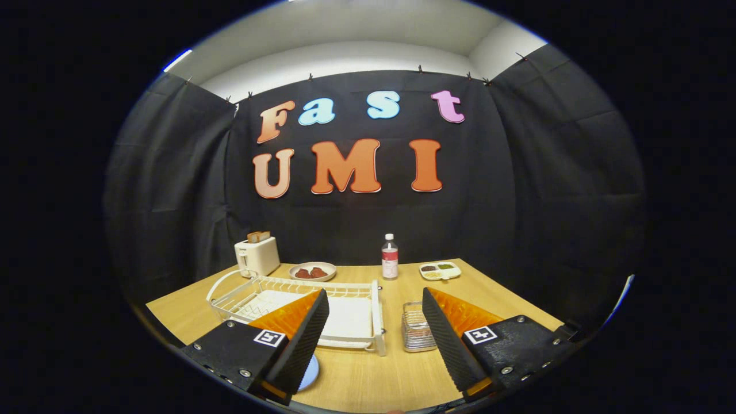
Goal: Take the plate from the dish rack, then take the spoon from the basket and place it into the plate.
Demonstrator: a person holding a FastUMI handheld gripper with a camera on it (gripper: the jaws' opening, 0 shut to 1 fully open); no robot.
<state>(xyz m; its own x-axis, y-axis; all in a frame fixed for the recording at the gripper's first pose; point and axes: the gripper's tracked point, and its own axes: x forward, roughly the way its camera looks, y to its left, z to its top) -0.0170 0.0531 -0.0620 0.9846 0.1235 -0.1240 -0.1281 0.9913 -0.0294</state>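
Observation:
My gripper (375,293) hangs open above the near part of the wooden table (368,374), nothing between its two orange-and-black fingers. A white wire dish rack (299,302) stands just beyond the left finger, partly hidden by it, with a white drip tray under it. A small metal wire basket (417,328) sits right of the rack, close against the right finger's inner side; what it holds is too small to tell. A sliver of a pale blue plate (310,372) lies flat on the table by the left finger's base, mostly hidden under that finger.
Along the table's far edge stand a white toaster (257,255) with bread in it, a shallow dish of brown food (312,271), a red-labelled bottle (390,257) and a divided white tray (440,270). Black cloth walls close in the table.

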